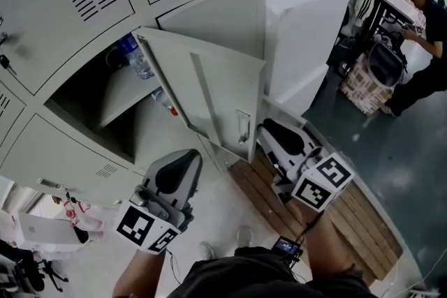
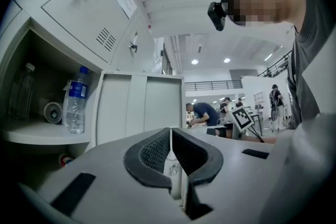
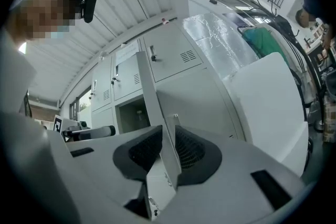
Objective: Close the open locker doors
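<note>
The left gripper (image 1: 180, 162) hung just below the open compartment (image 1: 84, 105), its jaws pressed together on nothing. Inside, a water bottle (image 1: 137, 56) stood on the shelf (image 1: 122, 95). The locker door (image 1: 209, 91) stood swung out from the cabinet. The right gripper (image 1: 271, 133) was clamped on the door's free edge, beside the latch (image 1: 243, 128).

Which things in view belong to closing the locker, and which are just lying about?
Job: open locker door; right gripper, shut on its edge; left gripper, shut and empty.
Lying about: water bottle and tape roll on the shelf; wooden pallet.
</note>
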{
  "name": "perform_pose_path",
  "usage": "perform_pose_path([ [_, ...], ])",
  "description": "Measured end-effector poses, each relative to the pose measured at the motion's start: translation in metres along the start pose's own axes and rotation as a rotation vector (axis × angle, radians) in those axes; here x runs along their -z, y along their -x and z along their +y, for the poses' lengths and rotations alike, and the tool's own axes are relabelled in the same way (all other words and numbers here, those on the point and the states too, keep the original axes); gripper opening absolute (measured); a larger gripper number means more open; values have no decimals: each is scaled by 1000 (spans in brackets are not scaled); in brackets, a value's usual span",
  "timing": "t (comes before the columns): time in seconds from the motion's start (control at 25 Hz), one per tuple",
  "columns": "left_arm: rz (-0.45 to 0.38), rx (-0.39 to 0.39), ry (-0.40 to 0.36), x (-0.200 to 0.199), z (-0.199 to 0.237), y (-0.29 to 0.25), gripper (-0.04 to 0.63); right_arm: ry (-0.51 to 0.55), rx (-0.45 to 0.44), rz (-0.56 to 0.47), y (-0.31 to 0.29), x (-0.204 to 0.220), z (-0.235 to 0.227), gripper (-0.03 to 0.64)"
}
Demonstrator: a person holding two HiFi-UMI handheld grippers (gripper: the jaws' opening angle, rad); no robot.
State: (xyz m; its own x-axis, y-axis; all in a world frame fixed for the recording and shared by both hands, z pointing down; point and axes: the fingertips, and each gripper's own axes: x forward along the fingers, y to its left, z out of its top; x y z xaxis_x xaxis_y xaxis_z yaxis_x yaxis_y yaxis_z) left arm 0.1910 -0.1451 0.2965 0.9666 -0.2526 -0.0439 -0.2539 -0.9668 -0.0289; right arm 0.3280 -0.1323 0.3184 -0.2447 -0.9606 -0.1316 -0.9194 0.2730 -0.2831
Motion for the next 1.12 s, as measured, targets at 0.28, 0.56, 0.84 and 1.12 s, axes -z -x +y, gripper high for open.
perform_pose_path([
  [0.28,2,-18,2,2,2,-7,9,-23,-41,-2,-3,0,-3,34],
  [0.56,3,-34,2,3,4,-6,9,-38,-52,-10,-3,0,-4,34],
  [0.84,-8,-46,6,1,2,9,9,-31,-60,3,-1,4,11,34],
  [1.12,-16,-45,13,0,-1,35,9,-17,-60,14,2,12,39,34],
])
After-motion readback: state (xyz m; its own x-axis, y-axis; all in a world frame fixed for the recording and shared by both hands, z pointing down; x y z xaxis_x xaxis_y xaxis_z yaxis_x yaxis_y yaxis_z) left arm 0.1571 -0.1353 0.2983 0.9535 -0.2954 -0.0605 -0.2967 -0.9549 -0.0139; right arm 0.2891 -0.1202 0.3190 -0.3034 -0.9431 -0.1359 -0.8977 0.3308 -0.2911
